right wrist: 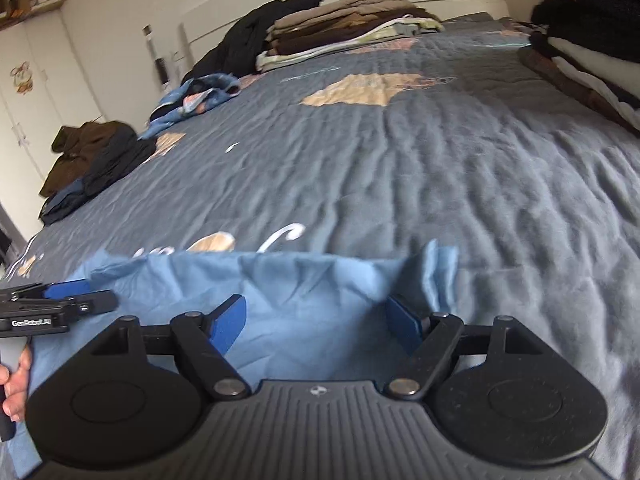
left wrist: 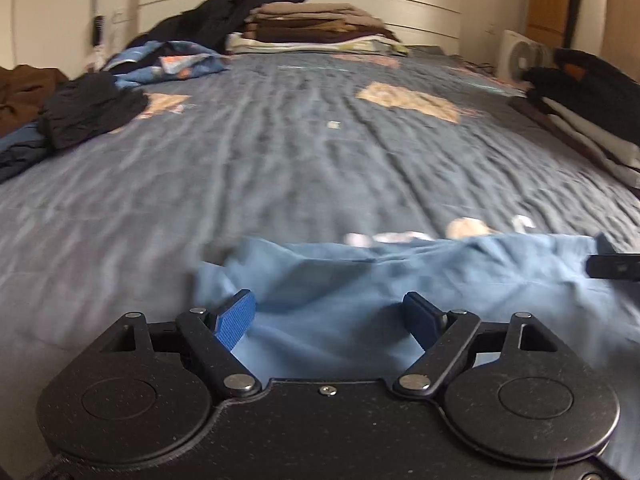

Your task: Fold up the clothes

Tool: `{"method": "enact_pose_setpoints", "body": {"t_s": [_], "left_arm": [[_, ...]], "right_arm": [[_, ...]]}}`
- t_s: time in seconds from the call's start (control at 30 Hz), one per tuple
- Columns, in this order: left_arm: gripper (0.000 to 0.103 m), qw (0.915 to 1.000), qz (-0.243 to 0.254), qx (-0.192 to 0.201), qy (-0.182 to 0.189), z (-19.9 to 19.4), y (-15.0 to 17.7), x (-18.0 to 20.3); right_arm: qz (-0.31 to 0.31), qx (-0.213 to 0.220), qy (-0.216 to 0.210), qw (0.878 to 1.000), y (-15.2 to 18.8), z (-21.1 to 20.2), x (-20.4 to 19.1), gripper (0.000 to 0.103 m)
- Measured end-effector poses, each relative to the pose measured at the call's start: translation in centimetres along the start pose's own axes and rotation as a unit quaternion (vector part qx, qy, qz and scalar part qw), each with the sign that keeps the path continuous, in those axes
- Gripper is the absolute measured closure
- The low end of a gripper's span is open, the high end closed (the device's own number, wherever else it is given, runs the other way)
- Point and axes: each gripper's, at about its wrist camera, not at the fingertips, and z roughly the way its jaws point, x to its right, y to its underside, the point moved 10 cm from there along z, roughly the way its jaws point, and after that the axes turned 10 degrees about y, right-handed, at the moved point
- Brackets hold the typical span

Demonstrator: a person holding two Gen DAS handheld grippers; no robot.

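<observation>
Left gripper [left wrist: 334,314] wide open, light blue garment [left wrist: 360,280] beneath its fingers, right gripper [right wrist: 320,316] likewise open, quilted bedspread [left wrist: 280,140] beyond

One name to read, on my other tool

From my right hand's camera I can read white lettering, "GenRobot.AI", on the black plastic body of the left gripper [right wrist: 60,300] at the picture's left edge. A small round emblem sits on my ribbed grey right gripper housing [right wrist: 318,390], too small to make out. The rest carries no readable writing.
</observation>
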Motion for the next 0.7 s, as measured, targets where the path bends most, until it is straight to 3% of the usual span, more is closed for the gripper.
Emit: {"method": "enact_pose_setpoints", "body": {"t_s": [0.1, 0.27, 0.33, 0.4, 0.57, 0.7], "left_arm": [[0.029, 0.9999, -0.001, 0.007, -0.014, -0.9, -0.8, -2.8], [0.051, 0.9997, 0.013, -0.01, 0.019, -0.3, -1.7, -2.8], [0.08, 0.999, 0.037, -0.02, 0.017, 0.6, -1.7, -2.0], [0.093, 0.998, 0.057, -0.026, 0.012, 1.1, -1.7, -1.5], [0.098, 0.9987, 0.049, -0.015, -0.008, 0.3, -2.1, -3.3], [0.103, 0.9984, 0.026, -0.014, -0.047, -0.5, -2.2, -5.9]], "right_arm": [[0.006, 0.0, -0.002, 1.0, -0.2, 0.2, 0.5, 0.026], [0.0, 0.001, -0.005, 1.0, -0.2, 0.4, 0.4, 0.025], [0.004, 0.003, -0.008, 1.0, -0.4, 0.4, 0.4, 0.024], [0.006, 0.004, -0.008, 1.0, -0.4, 0.4, 0.5, 0.024], [0.01, 0.013, -0.003, 1.0, -0.5, 0.4, 0.7, 0.024], [0.015, 0.019, 0.002, 1.0, -0.5, 0.5, 1.0, 0.024]]}}
